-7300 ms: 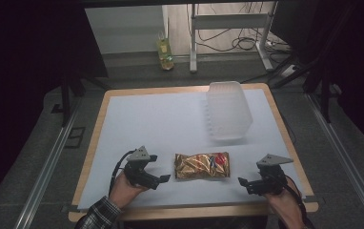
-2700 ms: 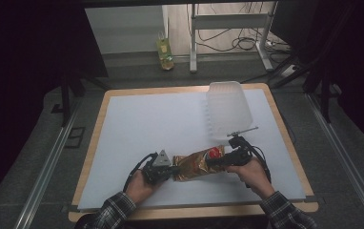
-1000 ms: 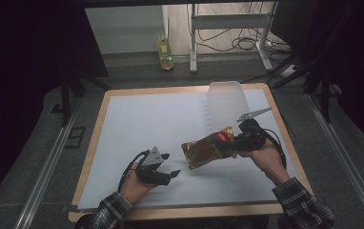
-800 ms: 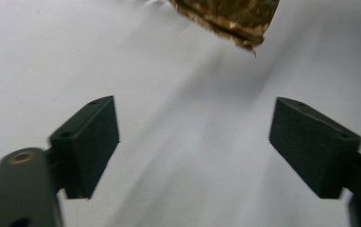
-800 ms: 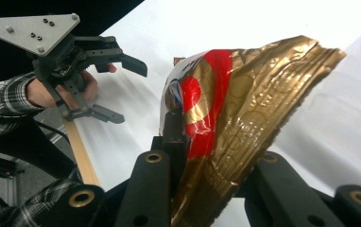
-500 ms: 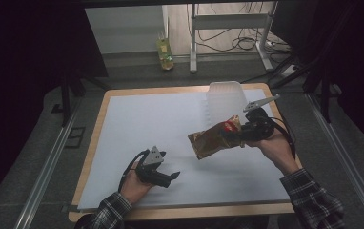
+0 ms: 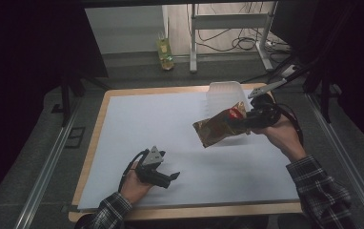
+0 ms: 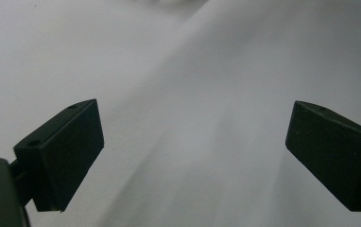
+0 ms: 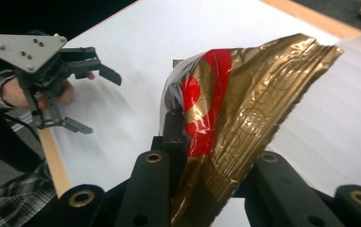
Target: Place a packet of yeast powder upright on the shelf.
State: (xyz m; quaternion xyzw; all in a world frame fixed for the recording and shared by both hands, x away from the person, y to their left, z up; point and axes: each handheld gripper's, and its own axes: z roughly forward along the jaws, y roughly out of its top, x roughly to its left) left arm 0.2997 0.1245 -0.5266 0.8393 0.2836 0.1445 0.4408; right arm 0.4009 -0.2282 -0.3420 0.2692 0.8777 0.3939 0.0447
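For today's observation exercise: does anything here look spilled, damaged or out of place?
Nothing is spilled or torn. The gold snack bag hangs tilted in mid-air, pinched in the right gripper beside the clear plastic container. The left gripper rests open on the table.

Crinkled gold-and-red snack bag (image 7: 220, 126) hangs tilted above the table, beside clear bin (image 7: 225, 92)

The right gripper (image 9: 202, 156) clamps a gold-and-red foil snack bag (image 9: 244, 94) above the white table (image 9: 136, 47). At ten o'clock, the left gripper (image 9: 91, 97) rests there, jaws apart.
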